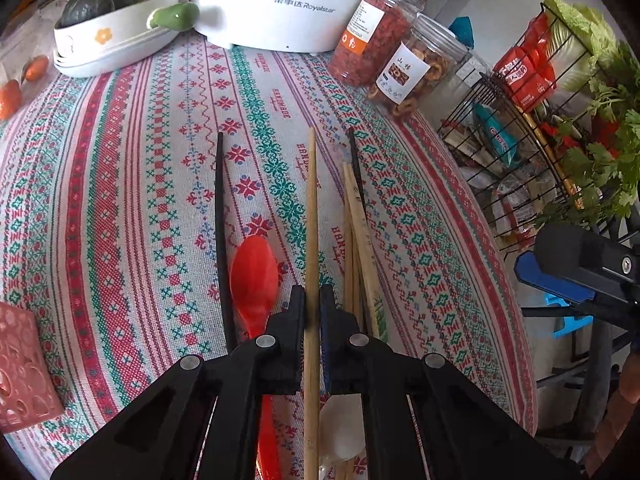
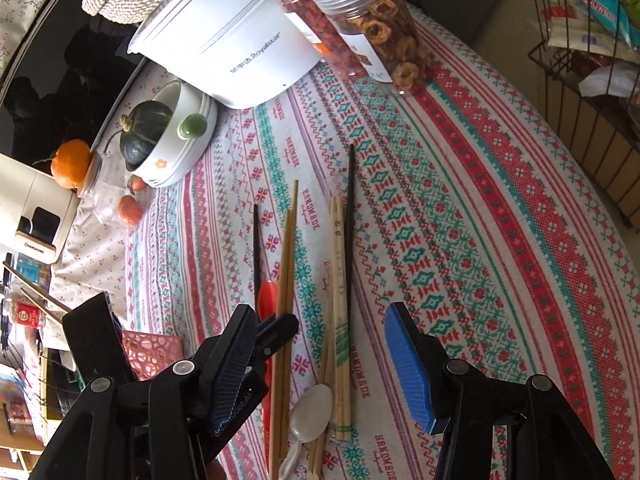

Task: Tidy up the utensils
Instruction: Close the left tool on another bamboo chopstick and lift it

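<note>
Two grippers are over the patterned tablecloth (image 1: 120,200), both angled downward. Left gripper (image 1: 312,308): jaws drawn nearly together, pinching a single wooden chopstick (image 1: 311,216) between the pads. That chopstick runs straight through the gap, its tip pointing away toward the white cooker (image 1: 280,0). From the right wrist view the same left gripper (image 2: 276,332) appears clamped on a chopstick (image 2: 286,264) at the left of the utensil group.

Right gripper (image 2: 320,352): fingers (image 2: 408,364) spread about halfway, blue pads facing each other, nothing pressed between them. Below the gap lie a bundle of light bamboo chopsticks (image 2: 339,280), a translucent white spoon (image 2: 312,408) and a black chopstick (image 2: 350,216); contact with any of these cannot be told.

Remaining utensils on the cloth: a red spoon (image 1: 254,276) just left of the pinched chopstick, a second black chopstick (image 1: 220,216) beside it, and loose wooden chopsticks (image 1: 358,232) to the right. A pink perforated holder (image 1: 20,364) sits at the left edge.
</note>
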The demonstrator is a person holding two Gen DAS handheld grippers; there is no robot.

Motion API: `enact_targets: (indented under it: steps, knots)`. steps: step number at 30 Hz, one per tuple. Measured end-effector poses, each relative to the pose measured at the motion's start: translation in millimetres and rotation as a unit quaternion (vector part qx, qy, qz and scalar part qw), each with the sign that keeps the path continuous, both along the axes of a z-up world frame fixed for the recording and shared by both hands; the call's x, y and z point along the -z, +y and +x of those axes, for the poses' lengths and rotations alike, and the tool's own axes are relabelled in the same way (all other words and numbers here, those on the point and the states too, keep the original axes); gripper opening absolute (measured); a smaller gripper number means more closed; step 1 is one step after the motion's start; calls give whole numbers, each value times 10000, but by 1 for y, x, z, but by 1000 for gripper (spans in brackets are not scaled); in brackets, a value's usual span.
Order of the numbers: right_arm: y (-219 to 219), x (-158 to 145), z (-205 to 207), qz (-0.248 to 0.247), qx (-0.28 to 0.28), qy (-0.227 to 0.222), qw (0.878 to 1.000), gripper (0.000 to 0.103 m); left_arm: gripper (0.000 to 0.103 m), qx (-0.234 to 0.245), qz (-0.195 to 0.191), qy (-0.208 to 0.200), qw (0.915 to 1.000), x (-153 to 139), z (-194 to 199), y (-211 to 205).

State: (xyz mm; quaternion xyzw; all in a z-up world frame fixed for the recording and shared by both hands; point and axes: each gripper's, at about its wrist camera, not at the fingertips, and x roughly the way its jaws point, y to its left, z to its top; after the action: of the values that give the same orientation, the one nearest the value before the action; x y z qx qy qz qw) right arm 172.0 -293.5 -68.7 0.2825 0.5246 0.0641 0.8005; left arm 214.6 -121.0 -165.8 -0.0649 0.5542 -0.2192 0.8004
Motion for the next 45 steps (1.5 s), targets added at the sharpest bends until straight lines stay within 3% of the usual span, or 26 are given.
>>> enact_targets:
  steps: [2, 7, 11, 16, 18, 22, 27, 30, 45]
  knots:
    - [3, 1, 0, -26, -66, 7, 10000, 59, 7, -82, -118, 98, 9998, 3, 1, 3]
    - [5, 4, 3, -58, -79, 66, 9999, 59, 7, -58, 166, 78, 9998, 10, 3, -1]
    - [6, 3, 4, -71, -114, 40, 9999, 59, 7, -150, -162, 164, 9996, 10, 3, 3]
    - [7, 4, 4, -63, -102, 60, 9999, 59, 7, -180, -13, 119, 9998, 10, 4, 2]
    - [7, 3, 4, -58, -114, 42, 9999, 59, 7, -168, -167, 143, 9996, 8, 4, 4]
    - [7, 4, 4, -60, -113, 64, 9999, 59, 7, -231, 30, 191, 9995, 12, 7, 5]
    - [7, 3, 3, -44, -117, 37, 9999, 59, 7, -312, -109, 220, 9992, 12, 7, 10]
    - [7, 3, 3, -35, -107, 37, 9999, 59, 7, -269, 54, 111, 9996, 11, 7, 3]
    - [5, 2, 1, 3, -108, 25, 9999, 59, 9, -411, 71, 177, 9990, 8, 7, 7]
